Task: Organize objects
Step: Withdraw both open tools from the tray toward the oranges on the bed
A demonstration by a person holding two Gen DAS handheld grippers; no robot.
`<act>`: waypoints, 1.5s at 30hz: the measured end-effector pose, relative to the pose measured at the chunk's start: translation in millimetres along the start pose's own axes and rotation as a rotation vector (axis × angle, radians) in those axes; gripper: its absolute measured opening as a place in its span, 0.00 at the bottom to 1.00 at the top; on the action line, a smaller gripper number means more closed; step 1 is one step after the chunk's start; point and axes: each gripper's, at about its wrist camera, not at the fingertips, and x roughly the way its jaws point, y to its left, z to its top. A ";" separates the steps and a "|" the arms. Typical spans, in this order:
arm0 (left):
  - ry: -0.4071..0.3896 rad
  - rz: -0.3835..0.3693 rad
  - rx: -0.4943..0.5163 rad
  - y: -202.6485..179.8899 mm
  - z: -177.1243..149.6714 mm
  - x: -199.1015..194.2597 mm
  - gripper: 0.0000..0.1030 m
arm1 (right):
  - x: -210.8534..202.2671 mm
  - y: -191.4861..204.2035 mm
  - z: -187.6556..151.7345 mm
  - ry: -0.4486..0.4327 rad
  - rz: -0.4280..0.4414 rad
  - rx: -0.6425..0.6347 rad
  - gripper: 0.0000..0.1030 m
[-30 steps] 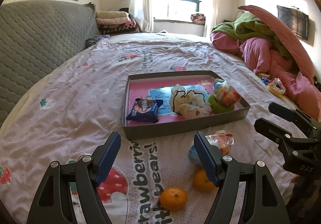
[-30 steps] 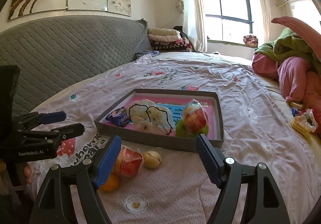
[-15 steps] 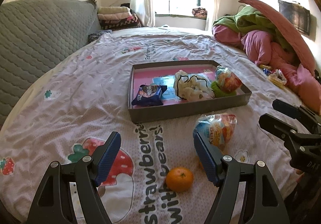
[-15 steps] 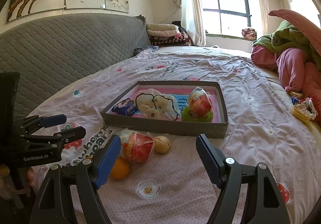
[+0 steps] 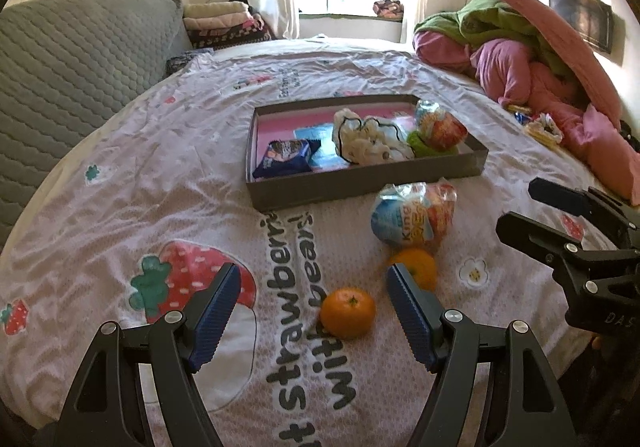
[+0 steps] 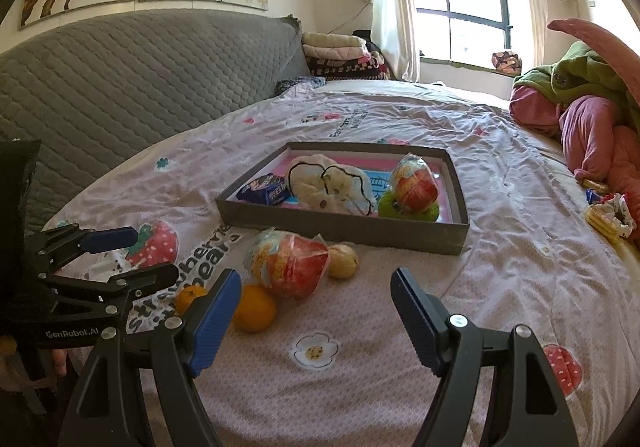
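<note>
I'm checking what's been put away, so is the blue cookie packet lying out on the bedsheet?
No, the blue cookie packet lies inside the grey tray, at its left end beside the white plush toy.

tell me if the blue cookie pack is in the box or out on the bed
In. The blue cookie pack lies inside the grey box, at its left end, beside the white plush toy.

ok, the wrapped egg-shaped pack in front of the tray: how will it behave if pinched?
The wrapped pack looks rounded, so it may roll or squirt sideways. Its crinkly glossy film probably slips and shifts under the pads. It touches an orange, which could get nudged.
</note>
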 end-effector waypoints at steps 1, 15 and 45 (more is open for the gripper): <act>0.005 0.000 0.004 -0.6 -1.7 -0.1 0.74 | 0.4 0.7 -0.5 0.004 0.000 -0.002 0.75; 0.089 -0.008 -0.003 -2.9 -19.2 5.5 0.74 | 6.1 13.8 -10.7 0.069 0.009 -0.039 0.75; 0.149 -0.021 0.011 -6.3 -30.6 23.9 0.74 | 28.1 24.0 -19.3 0.155 0.055 -0.049 0.75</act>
